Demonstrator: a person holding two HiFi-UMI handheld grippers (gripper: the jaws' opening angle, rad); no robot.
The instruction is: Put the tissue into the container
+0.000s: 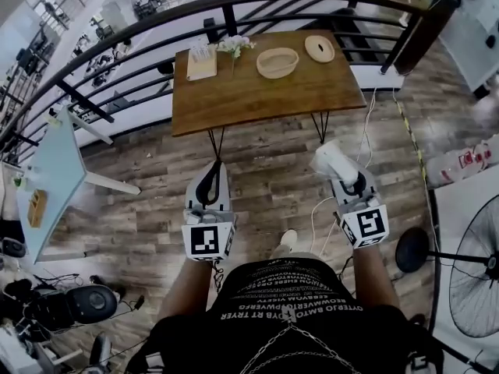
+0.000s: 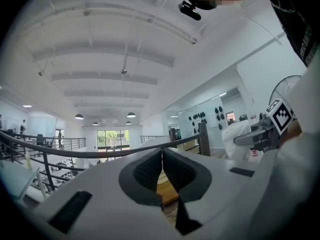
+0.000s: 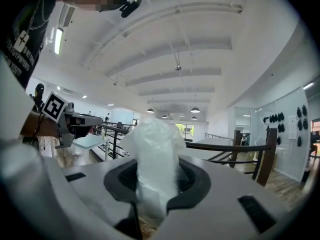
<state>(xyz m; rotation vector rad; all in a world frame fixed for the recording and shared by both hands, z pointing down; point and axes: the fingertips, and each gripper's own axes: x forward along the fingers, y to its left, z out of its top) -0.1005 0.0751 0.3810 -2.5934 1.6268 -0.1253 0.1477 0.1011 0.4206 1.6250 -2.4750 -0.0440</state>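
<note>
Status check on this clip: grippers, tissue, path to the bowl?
Left gripper shut, empty. Right gripper shut on tissue, short of the table. Bowl uncovered on table; no obstacle seen between.

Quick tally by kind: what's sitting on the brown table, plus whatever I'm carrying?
On the brown wooden table:
Pale rectangular wooden tray: 1
Small vase of white flowers: 1
Round pale woven bowl: 1
Round flat pale lid: 1
In the right gripper:
Crumpled white tissue: 1
Total: 5
</note>
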